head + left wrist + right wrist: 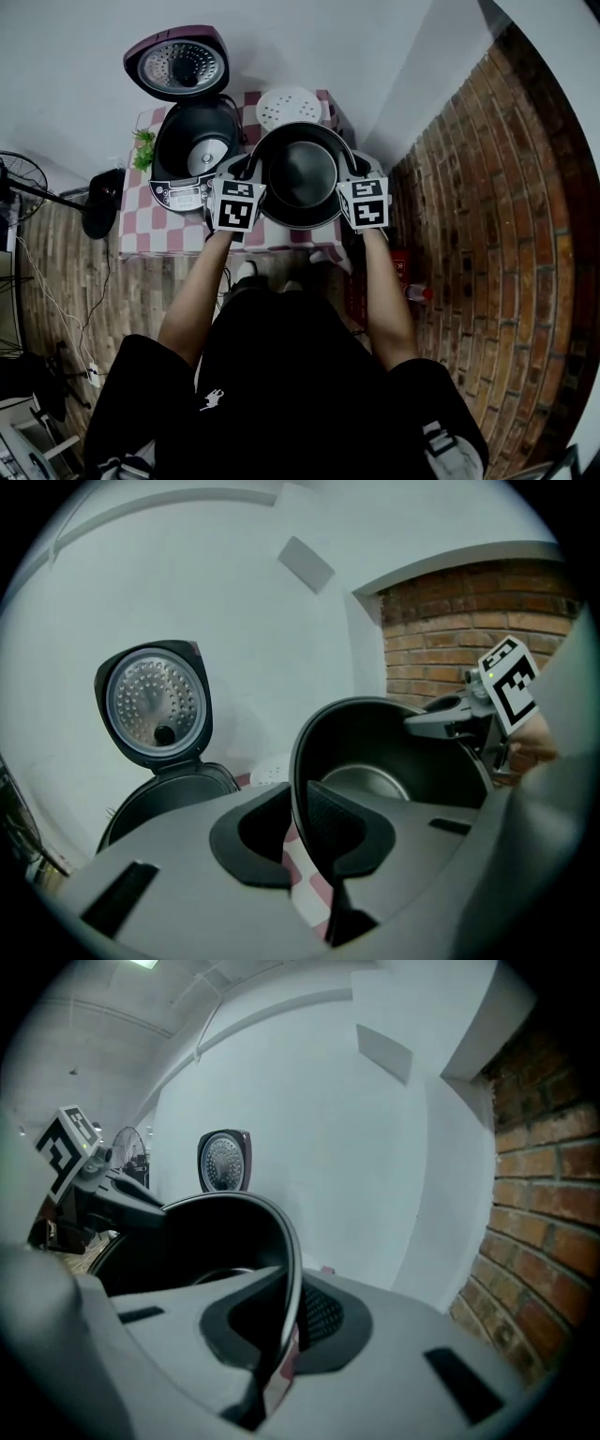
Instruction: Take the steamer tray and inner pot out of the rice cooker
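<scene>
Inner pot: out of the rice cooker and held between the two grippers, just to the right of the cooker body and over the right half of the table. It sits upright with its mouth up, and the inside shows dark and bare. No view shows whether its base touches the checked cloth.

Left gripper: clamped on the left side of the pot's rim. Its own view shows the thin rim running between the two pads, one pad inside the pot and one outside.

Right gripper: clamped on the opposite, right side of the rim. In its own view the jaws are drawn almost together, with only the rim wall between the pads. Each gripper also appears in the other's view across the pot, on the far rim.

Rice cooker: stands on the left half of the table. Its lid is swung fully up and back, with the perforated inner plate facing the camera. The cavity is open, and the round plate at its bottom is visible.

Steamer tray: a white perforated disc lying flat on the cloth behind the pot, beside the cooker and clear of both grippers.

Surroundings: a small green plant stands at the table's left edge beside the cooker. A white wall runs behind the table and a brick wall stands to the right.
</scene>
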The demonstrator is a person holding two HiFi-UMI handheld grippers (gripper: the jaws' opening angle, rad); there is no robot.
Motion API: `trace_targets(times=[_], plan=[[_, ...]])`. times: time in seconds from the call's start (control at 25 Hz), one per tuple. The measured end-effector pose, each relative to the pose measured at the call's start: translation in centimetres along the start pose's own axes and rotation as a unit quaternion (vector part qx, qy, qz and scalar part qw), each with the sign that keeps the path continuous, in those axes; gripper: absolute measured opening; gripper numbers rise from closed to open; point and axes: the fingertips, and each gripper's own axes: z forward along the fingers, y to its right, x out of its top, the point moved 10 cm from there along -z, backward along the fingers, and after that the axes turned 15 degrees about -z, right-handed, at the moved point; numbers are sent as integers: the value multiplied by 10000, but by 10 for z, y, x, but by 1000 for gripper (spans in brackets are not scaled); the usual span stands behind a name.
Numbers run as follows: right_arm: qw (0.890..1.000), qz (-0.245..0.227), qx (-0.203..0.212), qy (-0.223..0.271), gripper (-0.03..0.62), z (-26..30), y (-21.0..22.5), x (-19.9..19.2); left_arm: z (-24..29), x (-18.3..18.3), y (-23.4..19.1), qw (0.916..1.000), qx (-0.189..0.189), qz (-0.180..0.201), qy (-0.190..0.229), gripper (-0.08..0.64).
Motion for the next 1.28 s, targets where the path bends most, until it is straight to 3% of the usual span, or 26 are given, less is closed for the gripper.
trace_targets(times=[0.88,1.28], plan=[[9934,395,749,-774,6,55,-22,-71,53,-62,-9,9946,250,-230,-977,55],[9877,525,992,-1092,6,76,-21,-85,78,-73,-14,9923,280,-237,-1182,57]])
